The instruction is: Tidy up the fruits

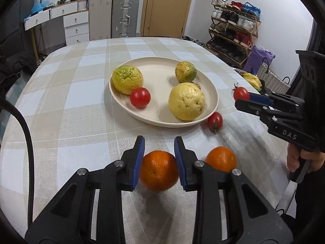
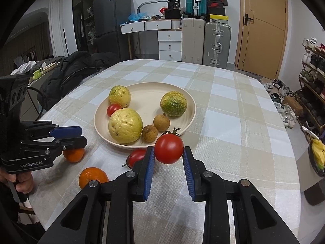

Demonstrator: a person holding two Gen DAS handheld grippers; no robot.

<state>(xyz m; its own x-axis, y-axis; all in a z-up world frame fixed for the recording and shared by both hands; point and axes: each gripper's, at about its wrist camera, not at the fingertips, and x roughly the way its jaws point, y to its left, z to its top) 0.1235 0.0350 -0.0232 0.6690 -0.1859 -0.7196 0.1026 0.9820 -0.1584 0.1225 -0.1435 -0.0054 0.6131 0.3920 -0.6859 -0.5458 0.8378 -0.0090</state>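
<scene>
Both your claws loaded, near the plate (image 2: 189, 109).
Left gripper (image 1: 159, 156) clamps an orange (image 1: 159, 170); right gripper (image 2: 168, 158) clamps a tomato (image 2: 168, 148).

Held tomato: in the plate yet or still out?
Out. Right hand-held gripper holds the tomato short of the plate rim.

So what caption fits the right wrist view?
Right gripper holds a tomato near the fruit plate.
</scene>
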